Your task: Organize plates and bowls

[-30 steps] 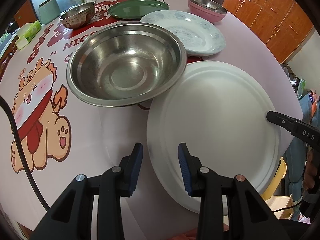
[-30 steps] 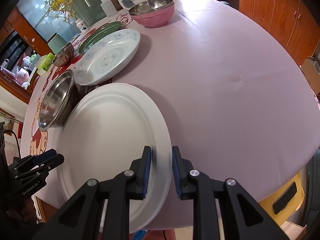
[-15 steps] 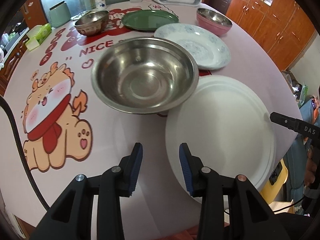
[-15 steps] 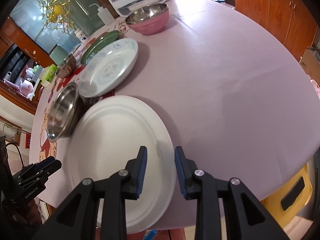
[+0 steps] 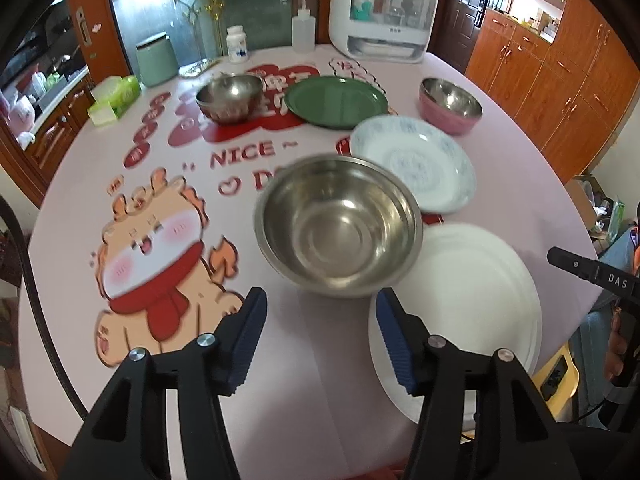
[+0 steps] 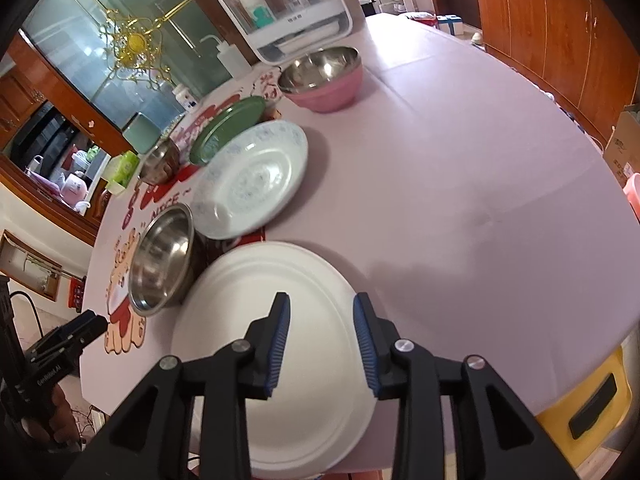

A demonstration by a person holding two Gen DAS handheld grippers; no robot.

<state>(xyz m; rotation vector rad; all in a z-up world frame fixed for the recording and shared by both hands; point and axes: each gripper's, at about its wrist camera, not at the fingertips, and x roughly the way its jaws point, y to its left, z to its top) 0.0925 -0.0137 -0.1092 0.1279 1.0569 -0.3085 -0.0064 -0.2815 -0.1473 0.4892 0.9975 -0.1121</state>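
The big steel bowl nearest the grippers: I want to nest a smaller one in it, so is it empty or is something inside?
Empty. The big steel bowl stands upright on the table and its bare, shiny bottom shows in the left wrist view.

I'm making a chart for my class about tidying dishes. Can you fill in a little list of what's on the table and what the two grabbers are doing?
table: pink cloth with a cartoon print
plates: big white plate nearest, patterned plate, green plate
bowls: big steel bowl, small steel bowl, pink bowl
left gripper: jaws opening, nothing between them
right gripper: jaws opening above the white plate, holding nothing
stacked yet: no
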